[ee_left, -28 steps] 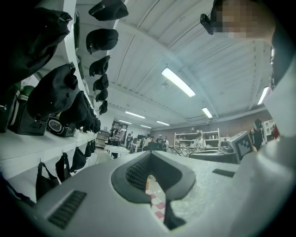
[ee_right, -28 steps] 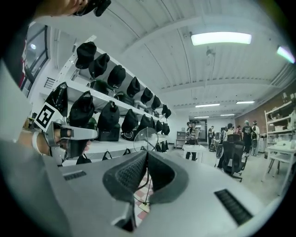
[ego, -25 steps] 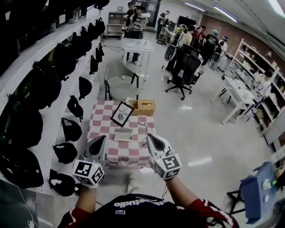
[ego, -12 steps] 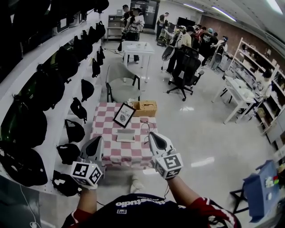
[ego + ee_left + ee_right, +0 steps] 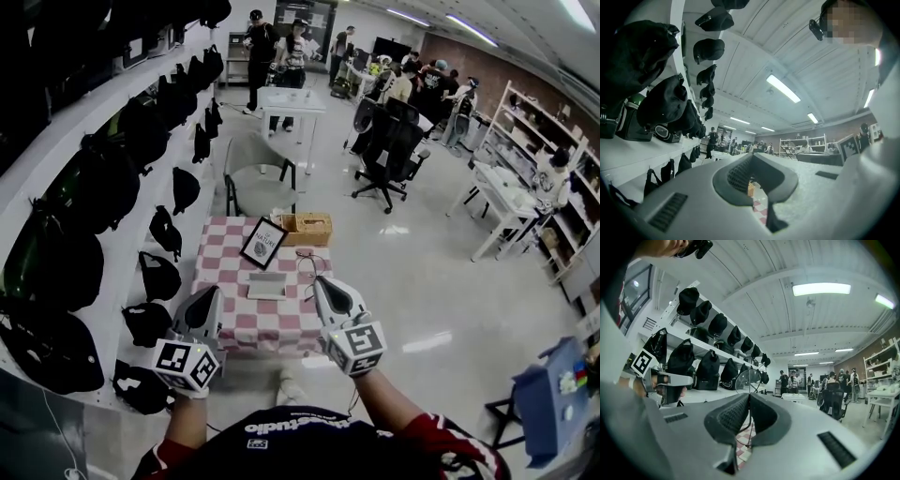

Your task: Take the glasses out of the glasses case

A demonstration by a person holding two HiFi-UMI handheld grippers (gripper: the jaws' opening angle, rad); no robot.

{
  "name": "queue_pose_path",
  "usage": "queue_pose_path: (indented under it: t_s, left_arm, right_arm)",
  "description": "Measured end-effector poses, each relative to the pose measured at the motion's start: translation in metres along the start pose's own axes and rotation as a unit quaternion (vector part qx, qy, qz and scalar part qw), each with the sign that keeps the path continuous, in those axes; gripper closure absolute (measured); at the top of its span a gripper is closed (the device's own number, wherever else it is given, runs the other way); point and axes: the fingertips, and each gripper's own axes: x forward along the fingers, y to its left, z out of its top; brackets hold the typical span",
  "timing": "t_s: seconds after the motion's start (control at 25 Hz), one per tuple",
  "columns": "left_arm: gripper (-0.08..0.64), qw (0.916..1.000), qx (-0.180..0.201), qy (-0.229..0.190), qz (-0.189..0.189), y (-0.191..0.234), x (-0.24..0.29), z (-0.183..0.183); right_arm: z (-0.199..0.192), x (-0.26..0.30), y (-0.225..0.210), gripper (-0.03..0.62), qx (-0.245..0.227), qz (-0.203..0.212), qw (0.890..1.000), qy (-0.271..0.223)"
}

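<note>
Jaws of the left gripper (image 5: pixel 208 296) and right gripper (image 5: pixel 324 285) stay pressed together, empty, at the table's (image 5: pixel 225 323) near edge. Nothing has really moved. The case (image 5: pixel 268 284) lies untouched mid-table, so the task is not begun.

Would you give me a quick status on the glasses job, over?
Left gripper shut, empty. Right gripper shut on glasses. Glasses case on checkered table. Frame, basket behind it, out of the way.

The glasses case (image 5: pixel 266 284) on the checked surface (image 5: pixel 217 272) is too small to tell its contents. Of the glasses (image 5: pixel 744 379) one lens shows (the rest lies behind the jaws of the right gripper (image 5: pixel 749 395)). Lettering on the framed card (image 5: pixel 262 242) is unreadable.
</note>
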Motion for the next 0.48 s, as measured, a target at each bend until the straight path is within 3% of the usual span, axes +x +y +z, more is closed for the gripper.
queue_pose_path:
  t_s: [0.48]
  left_arm:
    - [0.555, 0.9999, -0.015, -0.006, 0.002, 0.0025, 0.0003, 0.0010]
  right_arm:
    - [0.0060, 0.0043, 0.0050, 0.580, -0.002, 0.009, 1.000, -0.003]
